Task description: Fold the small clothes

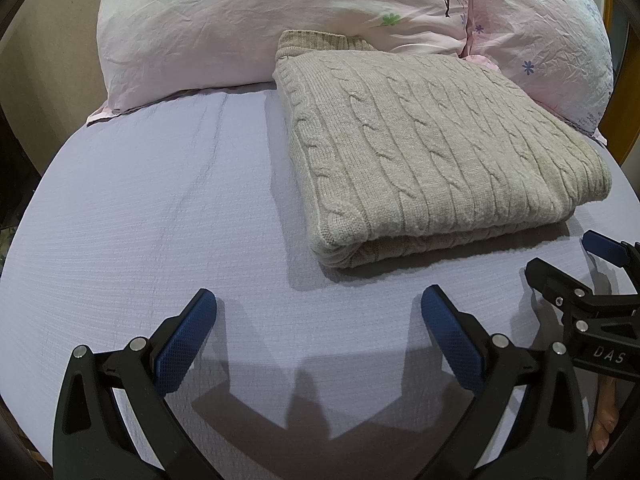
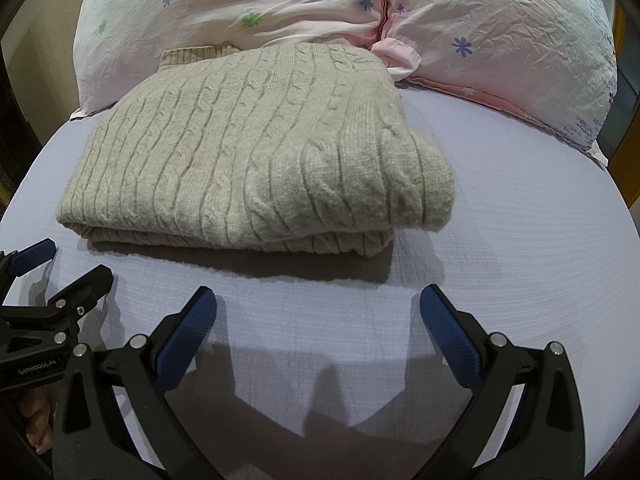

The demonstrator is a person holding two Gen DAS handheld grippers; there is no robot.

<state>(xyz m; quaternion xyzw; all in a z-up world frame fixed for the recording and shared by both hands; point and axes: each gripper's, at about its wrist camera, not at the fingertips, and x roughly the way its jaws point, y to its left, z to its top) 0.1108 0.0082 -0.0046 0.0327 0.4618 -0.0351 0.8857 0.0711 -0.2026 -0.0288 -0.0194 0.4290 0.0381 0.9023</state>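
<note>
While sweater [image 1: 432, 152] lies folded, left gripper [image 1: 319, 316], right gripper [image 2: 318, 314] gape, sheet [image 1: 160, 220] between.

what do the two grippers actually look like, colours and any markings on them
Both match: the left gripper and right gripper have black angular plastic frames with silver round rivets at the joints. Each finger carries a dark blue pad with a fine mesh texture. White lettering shows on the bodies: "DAS" on the right one, "GenRobot.AI" on the left one. No cables or sleeves are visible.
</note>
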